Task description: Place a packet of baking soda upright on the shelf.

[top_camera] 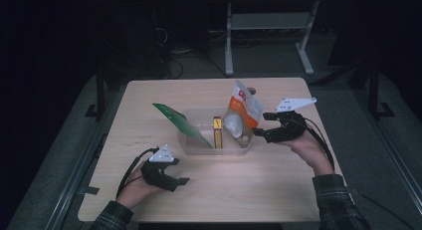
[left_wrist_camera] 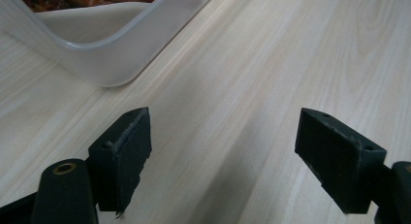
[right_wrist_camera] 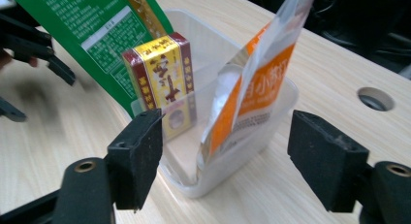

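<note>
A clear plastic bin (top_camera: 199, 146) sits mid-table. In it a green packet (top_camera: 181, 124) leans out to the left, a yellow and red box (top_camera: 218, 133) stands upright, and an orange and white pouch (top_camera: 242, 113) stands at the right end. My right gripper (top_camera: 260, 124) hovers just right of the pouch, open, with nothing between its pads. In the right gripper view its jaws (right_wrist_camera: 225, 146) frame the bin's end (right_wrist_camera: 278, 112), the pouch (right_wrist_camera: 261, 83), the box (right_wrist_camera: 165, 73) and the packet (right_wrist_camera: 92, 35). My left gripper (top_camera: 180, 171) rests open near the table's front, below the bin; its jaws (left_wrist_camera: 223, 136) stand over bare wood.
The bin's rounded corner (left_wrist_camera: 111, 64) lies just ahead of the left jaws. A round cable hole (right_wrist_camera: 375, 99) is in the tabletop (top_camera: 278, 190) behind the pouch. A white desk frame (top_camera: 268, 36) stands on the floor beyond the table. Bare wood lies in front of the bin.
</note>
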The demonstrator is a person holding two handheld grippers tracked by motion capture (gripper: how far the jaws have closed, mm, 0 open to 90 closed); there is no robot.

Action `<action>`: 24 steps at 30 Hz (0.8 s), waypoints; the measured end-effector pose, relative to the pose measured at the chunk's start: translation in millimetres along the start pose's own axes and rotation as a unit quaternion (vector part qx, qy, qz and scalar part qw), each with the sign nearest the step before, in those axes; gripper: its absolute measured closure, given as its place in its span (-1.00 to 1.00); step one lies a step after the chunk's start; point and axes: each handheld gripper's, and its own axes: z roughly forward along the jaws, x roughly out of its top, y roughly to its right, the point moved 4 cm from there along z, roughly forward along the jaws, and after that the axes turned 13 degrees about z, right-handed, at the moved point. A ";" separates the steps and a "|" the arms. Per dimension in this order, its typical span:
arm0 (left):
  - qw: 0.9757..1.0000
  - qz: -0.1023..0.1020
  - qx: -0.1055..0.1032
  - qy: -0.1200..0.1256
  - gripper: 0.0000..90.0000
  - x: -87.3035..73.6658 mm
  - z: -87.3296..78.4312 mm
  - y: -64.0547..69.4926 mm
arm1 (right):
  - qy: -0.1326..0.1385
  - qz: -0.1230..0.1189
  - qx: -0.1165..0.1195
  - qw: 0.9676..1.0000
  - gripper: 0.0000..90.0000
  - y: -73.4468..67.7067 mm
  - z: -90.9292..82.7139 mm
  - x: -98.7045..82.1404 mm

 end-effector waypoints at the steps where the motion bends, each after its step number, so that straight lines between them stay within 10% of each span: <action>1: 1.000 0.001 -0.001 0.000 -0.57 -0.5 -0.6 0.0 | 0.006 0.006 -0.004 1.000 -0.41 -0.7 -2.7 -5.1; 24: 1.000 0.014 0.000 0.011 -0.61 -17.2 -15.7 7.6 | -0.017 0.009 -0.018 1.000 -0.40 -16.1 -12.2 -83.7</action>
